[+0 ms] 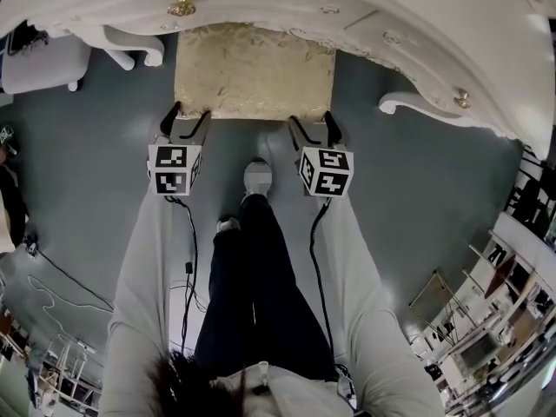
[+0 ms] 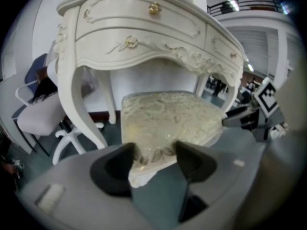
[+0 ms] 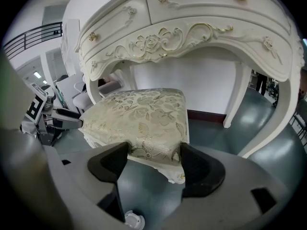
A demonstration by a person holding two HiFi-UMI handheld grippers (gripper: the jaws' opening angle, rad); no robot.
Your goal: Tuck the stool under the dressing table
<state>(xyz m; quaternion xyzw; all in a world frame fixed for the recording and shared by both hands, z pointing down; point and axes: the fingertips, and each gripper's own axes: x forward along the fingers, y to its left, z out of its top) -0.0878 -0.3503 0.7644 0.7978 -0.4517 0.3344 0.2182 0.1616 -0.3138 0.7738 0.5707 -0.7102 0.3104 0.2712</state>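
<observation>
Nearby, a pale office chair [image 1: 39, 63] is seen at 10 o'clock of the stool [image 1: 254, 72], just beyond the left curved leg [image 1: 130, 49] of the dressing table [image 1: 365, 16]. The right leg [image 1: 417, 104] is set at 2 o'clock, apart from the seat. Cables [image 1: 61, 276] are strewn over the floor [image 1: 95, 189] at 8 o'clock, and shelving [image 1: 495, 311] is crowded at 4 o'clock. A shoe [image 1: 257, 177] is placed at 6 o'clock, just short of the stool.

The table's drawers [image 3: 211, 1] are shut, so nothing inside can be told.

The stool's far part is hidden beneath the table's front edge, while its near edge is out in the open. The left gripper [image 1: 191, 114] is spread wide, with the seat's near-left corner between its jaws. The right gripper [image 1: 310, 121] is likewise wide, with the near-right corner between its jaws. Bare floor is seen on both sides of the seat, between the legs.
</observation>
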